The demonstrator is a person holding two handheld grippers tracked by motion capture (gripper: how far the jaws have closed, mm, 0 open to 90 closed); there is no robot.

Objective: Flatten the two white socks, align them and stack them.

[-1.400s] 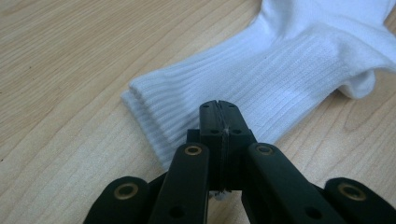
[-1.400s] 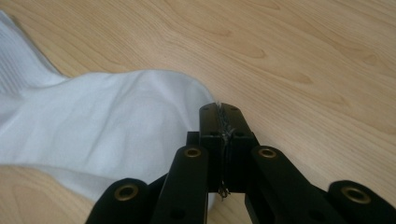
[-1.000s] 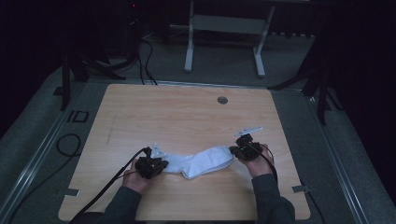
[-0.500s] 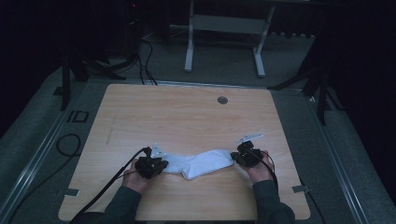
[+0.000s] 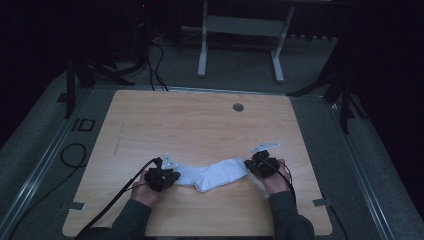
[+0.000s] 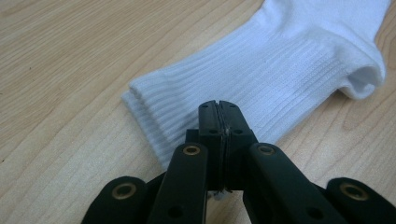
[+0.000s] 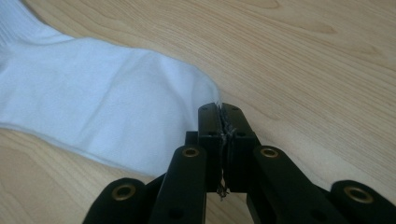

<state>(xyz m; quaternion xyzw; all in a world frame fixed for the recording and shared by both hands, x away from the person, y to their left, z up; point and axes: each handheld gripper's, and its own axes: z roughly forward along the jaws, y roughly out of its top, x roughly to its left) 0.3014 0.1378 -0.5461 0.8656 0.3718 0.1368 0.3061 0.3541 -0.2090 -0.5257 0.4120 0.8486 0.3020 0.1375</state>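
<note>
Your sock (image 5: 212,175) lies across the near half of the table (image 5: 200,120), stretched from 9 o'clock to 3 o'clock. The left gripper (image 5: 161,178) sits at its 9 o'clock end — the ribbed cuff (image 6: 154,107) lies flat on the wood there, just beyond your jaw tips. The right gripper (image 5: 261,165) sits at the 3 o'clock end, at the toe (image 7: 196,88). Far off at 12 o'clock from the sock, near the table's back edge, sits a round grommet (image 5: 238,107). Behind the table stands a frame (image 5: 240,40) on the floor.
</note>
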